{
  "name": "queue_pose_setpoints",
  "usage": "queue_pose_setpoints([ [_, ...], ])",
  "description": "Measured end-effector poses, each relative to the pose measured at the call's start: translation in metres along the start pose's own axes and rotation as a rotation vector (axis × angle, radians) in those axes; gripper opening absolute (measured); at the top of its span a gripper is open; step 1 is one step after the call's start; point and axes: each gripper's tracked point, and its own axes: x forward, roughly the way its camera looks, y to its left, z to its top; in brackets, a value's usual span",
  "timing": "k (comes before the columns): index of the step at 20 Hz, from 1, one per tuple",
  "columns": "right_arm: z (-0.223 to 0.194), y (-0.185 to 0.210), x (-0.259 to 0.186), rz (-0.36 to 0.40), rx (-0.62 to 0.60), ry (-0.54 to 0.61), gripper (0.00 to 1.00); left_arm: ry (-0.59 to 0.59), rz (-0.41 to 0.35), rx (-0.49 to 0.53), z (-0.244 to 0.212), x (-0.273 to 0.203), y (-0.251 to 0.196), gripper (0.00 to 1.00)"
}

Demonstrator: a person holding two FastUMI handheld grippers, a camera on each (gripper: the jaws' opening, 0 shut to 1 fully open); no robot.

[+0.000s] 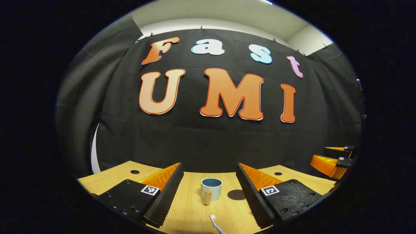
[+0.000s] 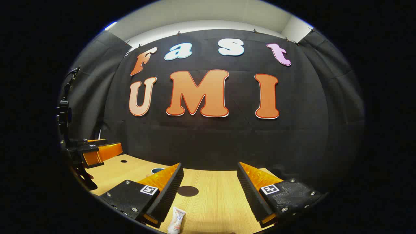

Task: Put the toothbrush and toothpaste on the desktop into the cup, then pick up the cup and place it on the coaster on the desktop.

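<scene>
A pale blue cup (image 1: 211,188) with a wooden handle stands on the wooden desktop (image 1: 195,208), straight ahead between my left gripper's (image 1: 208,188) wide-open fingers. A white toothbrush (image 1: 215,223) lies closer, at the bottom edge. The dark round coaster (image 1: 236,194) lies just right of the cup, partly behind the right finger. In the right gripper view, my right gripper (image 2: 209,190) is open above the desk, with the coaster (image 2: 187,191) ahead and a white toothpaste tube (image 2: 176,220) lying by its left finger. The cup's rim (image 2: 158,170) peeks over that finger.
The other gripper's orange and black fingers (image 1: 334,161) show at the right edge of the left gripper view, and at the left edge (image 2: 97,150) of the right gripper view. Small cable holes (image 1: 135,172) dot the desk. The black cloth wall closes off the back.
</scene>
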Motion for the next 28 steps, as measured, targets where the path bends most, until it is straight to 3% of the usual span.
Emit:
queue_pose_setpoints([
  [18,-0.006,0.008,0.003,0.014,-0.005,0.003,0.99,0.024,0.018,0.021,-0.014,-0.001,0.000,0.98],
  [28,-0.059,0.024,0.000,0.063,0.065,0.187,0.99,0.236,0.031,0.063,-0.077,-0.009,-0.002,0.98],
])
